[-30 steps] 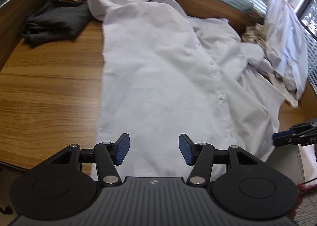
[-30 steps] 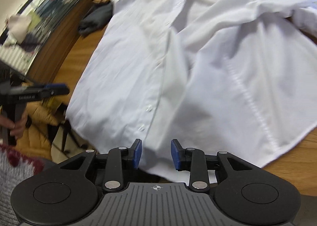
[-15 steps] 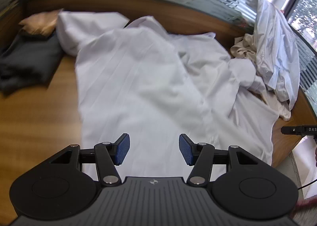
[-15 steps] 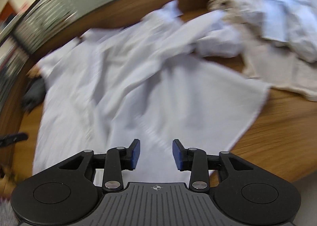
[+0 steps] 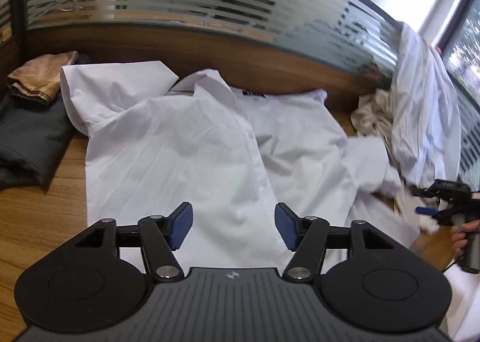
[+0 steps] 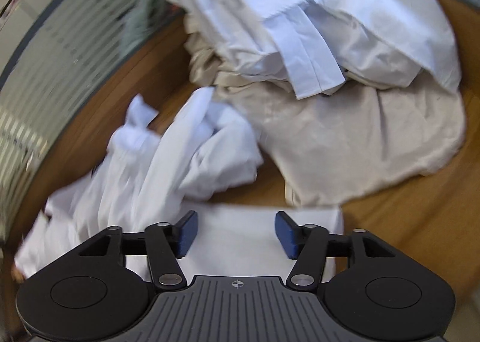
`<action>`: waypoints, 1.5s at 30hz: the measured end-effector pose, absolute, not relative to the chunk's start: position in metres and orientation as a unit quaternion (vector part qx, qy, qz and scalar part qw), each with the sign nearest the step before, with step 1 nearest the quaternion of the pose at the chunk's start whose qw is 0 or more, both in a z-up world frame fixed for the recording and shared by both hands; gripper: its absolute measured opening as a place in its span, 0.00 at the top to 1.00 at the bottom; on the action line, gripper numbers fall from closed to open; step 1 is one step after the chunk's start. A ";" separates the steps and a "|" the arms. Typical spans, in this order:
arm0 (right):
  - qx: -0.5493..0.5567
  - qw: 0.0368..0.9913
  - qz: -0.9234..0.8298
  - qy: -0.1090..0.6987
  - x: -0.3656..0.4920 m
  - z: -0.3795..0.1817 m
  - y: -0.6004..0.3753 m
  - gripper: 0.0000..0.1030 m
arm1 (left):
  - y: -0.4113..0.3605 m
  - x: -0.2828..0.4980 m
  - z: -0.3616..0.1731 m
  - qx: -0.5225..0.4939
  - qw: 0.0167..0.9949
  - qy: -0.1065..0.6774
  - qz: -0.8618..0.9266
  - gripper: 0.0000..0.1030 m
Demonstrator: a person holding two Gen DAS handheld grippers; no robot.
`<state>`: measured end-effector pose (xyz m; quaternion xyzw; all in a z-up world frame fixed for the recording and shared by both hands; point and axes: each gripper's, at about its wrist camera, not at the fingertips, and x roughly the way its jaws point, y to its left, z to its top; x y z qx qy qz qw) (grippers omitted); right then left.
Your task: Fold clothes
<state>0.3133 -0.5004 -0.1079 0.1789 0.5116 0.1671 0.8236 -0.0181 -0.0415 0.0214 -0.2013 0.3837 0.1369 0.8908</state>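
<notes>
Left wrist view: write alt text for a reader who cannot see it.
A white button-up shirt lies spread on a wooden table, and the left gripper hangs above its lower part, jaws opening with nothing between them. Folded dark and tan clothes sit at the left, a heap of unfolded laundry at the right, where the right gripper enters the view.

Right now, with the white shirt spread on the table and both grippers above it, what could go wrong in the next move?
1. The white shirt has a bunched right sleeve lying close to the beige garment; the right gripper, its jaws opening and empty, might pinch both.
2. The shirt's far sleeve lies on the dark folded clothes; pulling could disturb that stack.
3. The left gripper, also opening and empty, might catch several layers.
</notes>
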 end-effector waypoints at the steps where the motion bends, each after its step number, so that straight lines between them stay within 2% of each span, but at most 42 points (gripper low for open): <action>1: 0.189 0.819 0.163 0.517 0.325 -0.114 -0.499 0.40 | -0.043 -0.016 0.022 -0.204 0.890 0.383 0.143 0.35; 5: 0.234 0.796 0.151 0.537 0.363 -0.139 -0.492 0.36 | -0.052 -0.005 0.025 -0.210 0.886 0.383 0.157 0.35; 7: 0.257 0.784 0.145 0.546 0.378 -0.151 -0.490 0.29 | -0.055 0.000 0.026 -0.210 0.885 0.384 0.161 0.35; 9: 0.283 0.771 0.142 0.552 0.388 -0.161 -0.488 0.30 | -0.057 0.003 0.026 -0.212 0.884 0.384 0.164 0.34; 11: 0.298 0.762 0.148 0.557 0.393 -0.167 -0.485 0.47 | -0.058 0.008 0.025 -0.214 0.882 0.385 0.166 0.34; 12: 0.296 0.761 0.150 0.558 0.395 -0.168 -0.483 0.65 | -0.057 0.010 0.025 -0.213 0.882 0.385 0.166 0.34; 13: 0.292 0.762 0.155 0.556 0.395 -0.166 -0.480 0.76 | -0.057 0.013 0.025 -0.212 0.883 0.386 0.166 0.34; 17: 0.276 0.785 0.189 0.521 0.382 -0.136 -0.467 0.86 | -0.052 0.023 0.027 -0.207 0.885 0.384 0.160 0.34; 22: 0.206 0.829 0.269 0.444 0.347 -0.073 -0.430 0.87 | -0.043 0.031 0.034 -0.197 0.893 0.376 0.151 0.34; 27: 0.086 0.845 0.368 0.377 0.298 -0.025 -0.365 0.88 | -0.030 0.025 0.038 -0.191 0.899 0.363 0.153 0.34; 31: -0.002 0.822 0.444 0.355 0.258 -0.016 -0.311 0.88 | -0.017 0.016 0.036 -0.194 0.897 0.361 0.162 0.34; 35: -0.051 0.780 0.498 0.375 0.226 -0.027 -0.272 0.87 | -0.004 0.006 0.034 -0.197 0.894 0.361 0.181 0.34; 36: -0.062 0.768 0.512 0.381 0.219 -0.030 -0.264 0.85 | -0.001 0.004 0.033 -0.198 0.892 0.360 0.186 0.34; 37: -0.071 0.756 0.523 0.387 0.213 -0.032 -0.258 0.78 | 0.002 0.001 0.033 -0.200 0.891 0.361 0.190 0.34; 42: -0.075 0.739 0.541 0.394 0.214 -0.033 -0.264 0.68 | 0.011 -0.007 0.028 -0.209 0.883 0.365 0.209 0.34; 43: -0.071 0.741 0.539 0.393 0.218 -0.032 -0.269 0.60 | 0.012 -0.008 0.027 -0.209 0.882 0.367 0.211 0.34; 45: -0.068 0.751 0.528 0.391 0.229 -0.033 -0.284 0.55 | 0.012 -0.008 0.024 -0.211 0.879 0.371 0.214 0.34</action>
